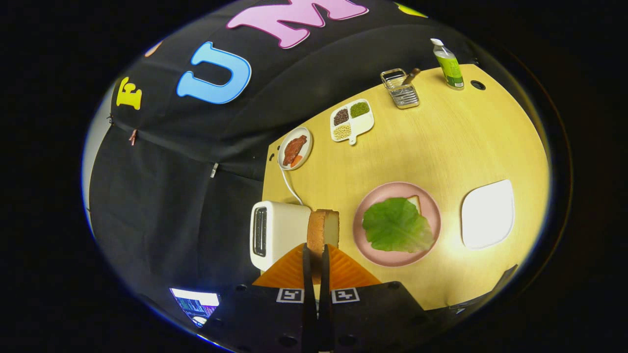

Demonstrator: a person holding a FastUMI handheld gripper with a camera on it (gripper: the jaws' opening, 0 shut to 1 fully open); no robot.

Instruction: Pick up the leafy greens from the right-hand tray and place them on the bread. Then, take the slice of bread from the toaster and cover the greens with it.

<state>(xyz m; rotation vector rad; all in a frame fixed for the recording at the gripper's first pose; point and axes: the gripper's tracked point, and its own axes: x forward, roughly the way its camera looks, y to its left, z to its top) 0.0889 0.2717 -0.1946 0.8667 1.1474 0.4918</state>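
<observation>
We look down on the yellow table (441, 142), which carries everything here. Next in size is the white toaster (274, 234), which stands at the table's edge beside our gripper (315, 255); its slot looks empty. Near it sits the pink plate (431, 215), in the middle of the table so both trays are in reach. On the plate the leafy greens (396, 226) already lie over the bread (415, 201), and just one corner of that bread peeks out, so we judge the first half of the task finished. The white tray (487, 214) on the far side of the plate is bare, which fits this. Our two orange fingers (343, 269) are drawn close together and press on the slice of bread (323, 229) from both sides, holding it upright, just next to the toaster. We hold it by its lower edge, probably so that the broad face can later be laid flat over the greens.
</observation>
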